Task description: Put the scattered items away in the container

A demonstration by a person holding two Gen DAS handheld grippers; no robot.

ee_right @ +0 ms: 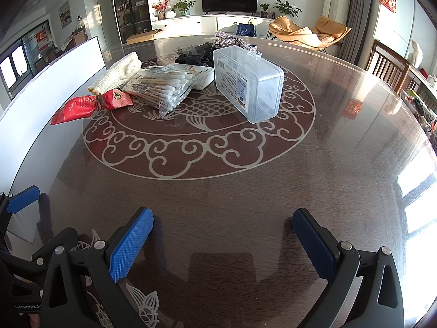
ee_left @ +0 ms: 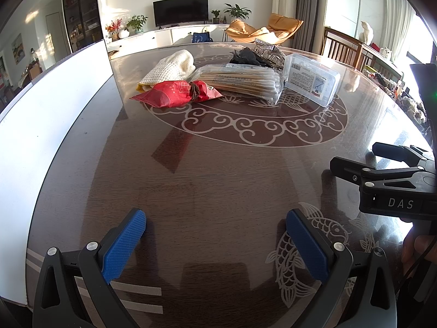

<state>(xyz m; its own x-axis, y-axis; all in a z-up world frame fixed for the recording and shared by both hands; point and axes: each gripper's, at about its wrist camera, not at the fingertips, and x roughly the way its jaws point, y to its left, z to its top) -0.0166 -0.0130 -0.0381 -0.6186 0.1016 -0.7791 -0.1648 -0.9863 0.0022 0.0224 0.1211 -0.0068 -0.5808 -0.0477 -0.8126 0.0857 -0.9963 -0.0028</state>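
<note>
**Inspector:** Both tools idle. The left gripper (ee_left: pixel 215 239) has its jaws wide apart over bare table (ee_left: pixel 218 177), holding nothing. The right gripper (ee_right: pixel 222 242) is the same: jaws apart, nothing between them.

**Supervisor:** And the items?

**Inspector:** Bunched at the far centre of the table, on the etched medallion, well apart from both tools. Far left, a cream knitted cloth (ee_left: pixel 170 68). Touching its near edge, a red packet (ee_left: pixel 174 94) cinched with a brown tie. Just right of that, a clear bag of cotton swabs (ee_left: pixel 243 82). Right again, a clear plastic box (ee_left: pixel 311 80), lid shut, label side up. Behind those, black fabric (ee_left: pixel 245 57) and a sparkly silver piece (ee_right: pixel 237 41).

**Supervisor:** The container?

**Inspector:** In my judgement the clear box, though I cannot confirm it. No other bin is in view.

**Supervisor:** Risks?

**Inspector:** Three. First, the lid is down, so nothing goes in until it is opened, and a one-handed pull may skid the light box across the glossy top. Second, the swab bag is slick and floppy, so a pinch at one end would let it sag or slip. Third, the items touch one another, so lifting the red packet could drag the cloth along.
</note>
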